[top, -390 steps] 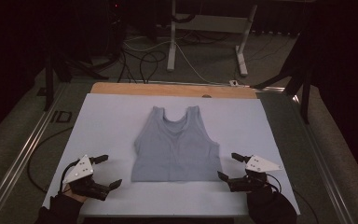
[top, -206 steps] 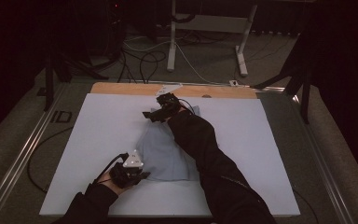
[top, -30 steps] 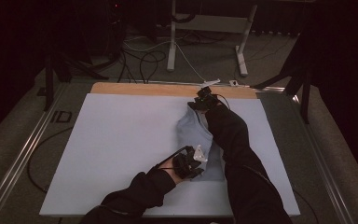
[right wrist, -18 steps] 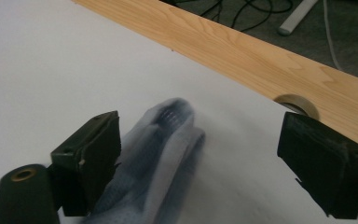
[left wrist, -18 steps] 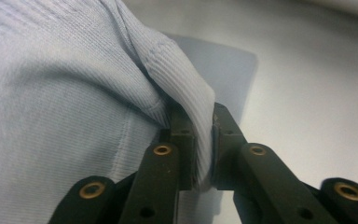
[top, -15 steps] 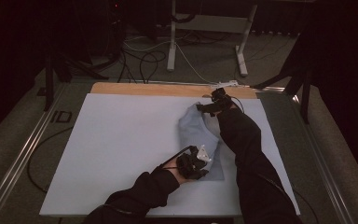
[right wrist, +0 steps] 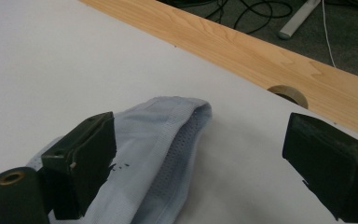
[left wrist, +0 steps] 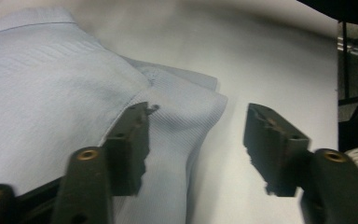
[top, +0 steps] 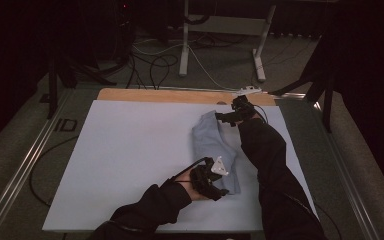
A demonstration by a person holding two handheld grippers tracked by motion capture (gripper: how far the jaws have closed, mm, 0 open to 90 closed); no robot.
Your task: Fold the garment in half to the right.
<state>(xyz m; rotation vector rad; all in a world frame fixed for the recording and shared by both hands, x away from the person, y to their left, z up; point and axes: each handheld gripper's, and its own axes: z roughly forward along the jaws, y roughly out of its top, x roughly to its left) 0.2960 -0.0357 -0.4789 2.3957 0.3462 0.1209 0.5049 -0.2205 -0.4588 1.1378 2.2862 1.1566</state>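
A light blue sleeveless top point(top: 212, 142) lies folded in half lengthwise on the white table point(top: 120, 150), right of centre. My left gripper point(top: 219, 189) is at its near bottom corner. In the left gripper view the left gripper point(left wrist: 198, 116) is open, one jaw resting on the cloth point(left wrist: 51, 79) and the other over bare table. My right gripper point(top: 223, 118) is at the far end by the shoulder straps. It stands open in the right gripper view point(right wrist: 200, 140), with the strap loop point(right wrist: 168, 135) lying between its jaws, not clamped.
A wooden strip point(top: 155, 95) runs along the table's far edge, with a round hole point(right wrist: 286, 93) in it near my right gripper. Beyond it are cables point(top: 155, 65) and a white stand point(top: 185, 45) on the floor. A metal rail point(top: 25, 165) borders the table's left side.
The top lay flat and spread at first; its left half now lies folded over onto the right. Both grippers travelled right with the cloth and now stand open at its ends.
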